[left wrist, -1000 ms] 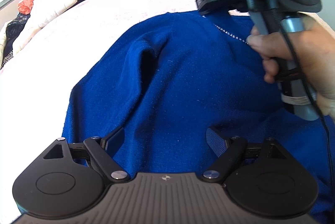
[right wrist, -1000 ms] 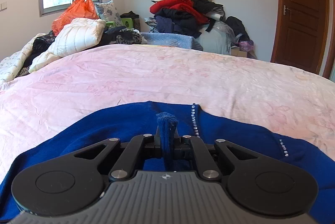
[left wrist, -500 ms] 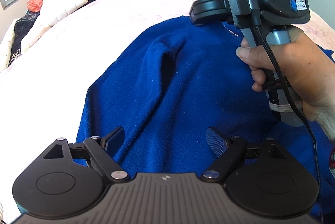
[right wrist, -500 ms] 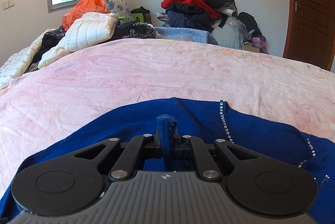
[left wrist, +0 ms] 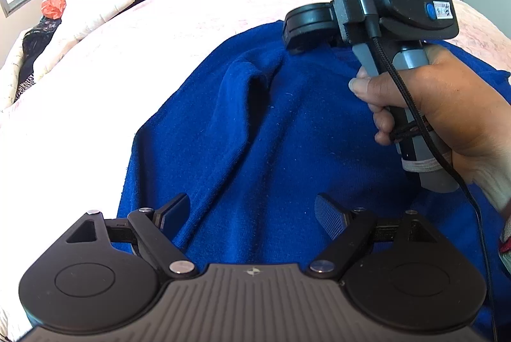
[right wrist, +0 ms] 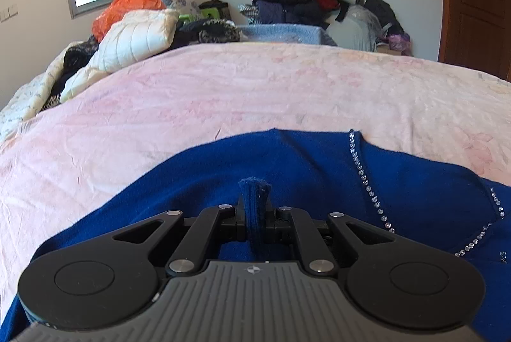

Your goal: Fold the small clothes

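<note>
Blue knitted sweater (left wrist: 271,125) lying spread on the pink bedspread (right wrist: 223,93).
Right tool (right wrist: 255,220) is easing apart around a pinched sweater fold; left tool (left wrist: 252,214) is hovering wide apart, empty.

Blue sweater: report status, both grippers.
Left gripper open over blue sweater. Right gripper opening, pinched fold still between fingers. Nothing in the way on pink bedspread.

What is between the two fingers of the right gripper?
In the right wrist view, a bunched fold of the blue sweater stands between the fingers of the right gripper, whose jaws are opening.
</note>
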`<move>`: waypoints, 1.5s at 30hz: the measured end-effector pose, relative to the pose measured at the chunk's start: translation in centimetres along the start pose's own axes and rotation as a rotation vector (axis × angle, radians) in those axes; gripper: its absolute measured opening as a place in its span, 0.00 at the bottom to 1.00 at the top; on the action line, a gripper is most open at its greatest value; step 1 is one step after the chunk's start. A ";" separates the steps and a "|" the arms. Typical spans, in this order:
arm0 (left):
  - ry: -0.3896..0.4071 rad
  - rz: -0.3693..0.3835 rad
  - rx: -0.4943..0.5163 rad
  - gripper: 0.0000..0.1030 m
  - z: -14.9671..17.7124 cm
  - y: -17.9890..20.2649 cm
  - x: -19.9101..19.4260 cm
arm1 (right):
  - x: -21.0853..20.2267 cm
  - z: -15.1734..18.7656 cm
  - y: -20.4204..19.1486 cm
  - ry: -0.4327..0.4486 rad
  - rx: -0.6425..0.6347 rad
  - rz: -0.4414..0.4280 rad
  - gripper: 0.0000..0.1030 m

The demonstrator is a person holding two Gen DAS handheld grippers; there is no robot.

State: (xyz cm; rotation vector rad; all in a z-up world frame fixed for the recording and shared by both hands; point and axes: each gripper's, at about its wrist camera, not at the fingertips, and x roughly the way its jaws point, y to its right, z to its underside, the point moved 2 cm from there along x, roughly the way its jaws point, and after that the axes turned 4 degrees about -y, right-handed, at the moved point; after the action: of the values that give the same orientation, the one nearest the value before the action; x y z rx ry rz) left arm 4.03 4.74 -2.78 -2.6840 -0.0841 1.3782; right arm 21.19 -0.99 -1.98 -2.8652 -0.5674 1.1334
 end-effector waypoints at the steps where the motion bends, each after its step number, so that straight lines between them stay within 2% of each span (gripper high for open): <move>1: -0.001 0.000 -0.002 0.83 0.0 0.0 0.0 | 0.2 0.1 0.1 -0.018 0.015 -0.018 0.18; 3: 0.000 0.001 -0.005 0.83 -0.1 -0.1 0.0 | 0.4 0.3 0.2 -0.043 0.039 -0.061 0.38; 4: 0.000 -0.001 -0.005 0.83 -0.1 -0.2 0.0 | 0.3 0.5 0.2 -0.045 0.045 -0.078 0.40; 8: -0.003 -0.004 -0.009 0.83 -0.1 -0.2 0.0 | -1.4 0.4 0.3 -0.019 0.058 -0.121 0.40; 12: -0.005 -0.006 -0.013 0.83 -0.1 -0.3 0.1 | -2.5 0.3 1.9 -0.011 0.170 -0.185 0.42; 14: -0.004 -0.007 -0.014 0.83 -0.2 -0.2 0.1 | -2.1 0.6 2.4 -0.045 0.200 -0.186 0.44; 17: -0.002 -0.012 -0.009 0.83 -0.1 -0.1 0.0 | -0.7 1.5 2.1 -0.113 0.166 -0.161 0.45; 19: 0.004 -0.023 -0.004 0.83 0.0 -0.2 -0.2 | -1.5 1.7 1.6 -0.081 0.153 -0.151 0.45; 22: 0.011 -0.059 -0.010 0.83 0.6 -1.2 -0.7 | -3.9 1.5 0.7 -0.025 0.136 -0.200 0.46; 26: 0.026 -0.135 -0.076 0.83 2.2 -4.8 -1.9 | -6.9 1.4 -1.7 0.028 0.007 -0.256 0.48; 29: 0.036 -0.253 -0.110 0.83 3.7 -7.9 -2.4 | -8.2 1.9 -4.4 0.034 -0.139 -0.316 0.53; 31: 0.023 -0.333 -0.117 0.83 4.5 -9.6 -2.0 | -8.7 2.8 -7.0 0.028 -0.272 -0.323 0.53; 33: -0.022 -0.400 -0.136 0.83 5.2 -11.5 -1.2 | -8.8 4.0 -9.6 0.011 -0.416 -0.307 0.55; 35: -0.051 -0.435 -0.174 0.83 5.7 -13.5 -0.6 | -8.5 5.4 -11.8 -0.019 -0.534 -0.290 0.55; 39: -0.070 -0.538 -0.240 0.83 6.2 -17.0 -0.5 | -7.8 8.0 -15.3 -0.084 -0.661 -0.308 0.55; 42: -0.065 -0.580 -0.301 0.83 6.2 -19.4 -1.2 | -7.6 9.9 -18.1 -0.124 -0.704 -0.358 0.56; 45: -0.049 -0.557 -0.360 0.83 5.9 -20.7 -2.5 | -9.2 11.5 -20.5 -0.108 -0.757 -0.475 0.56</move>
State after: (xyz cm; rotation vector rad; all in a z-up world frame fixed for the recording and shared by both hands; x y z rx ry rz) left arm -2.03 25.52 -1.40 -2.5700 -1.0850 1.3311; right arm 0.63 13.71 -1.51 -2.8976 -1.9150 1.1597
